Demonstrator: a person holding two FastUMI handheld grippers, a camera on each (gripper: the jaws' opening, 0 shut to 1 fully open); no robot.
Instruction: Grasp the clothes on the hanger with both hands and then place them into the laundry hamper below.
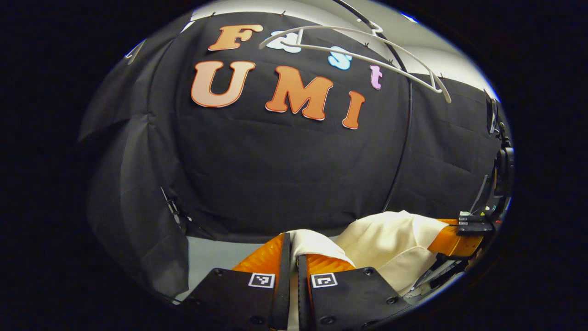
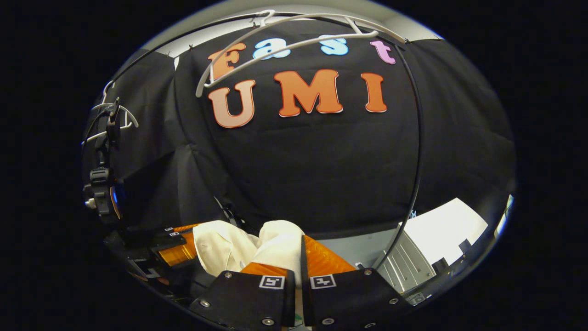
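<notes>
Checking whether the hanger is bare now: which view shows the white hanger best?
The right gripper view: the white hanger arcs across the top, bare, hook included. The left gripper view shows it too, bare, but smaller and off toward the upper right.

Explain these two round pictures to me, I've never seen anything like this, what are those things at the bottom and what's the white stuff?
Each picture comes from a camera riding on a handheld gripper; a person holds one in each hand. The left gripper shows at the bottom of the left gripper view, the right gripper at the bottom of the right gripper view. Both sets of fingers are pinched on a cream garment, stretched between them. Above hangs a bare white hanger in front of the black cloth wall.
</notes>
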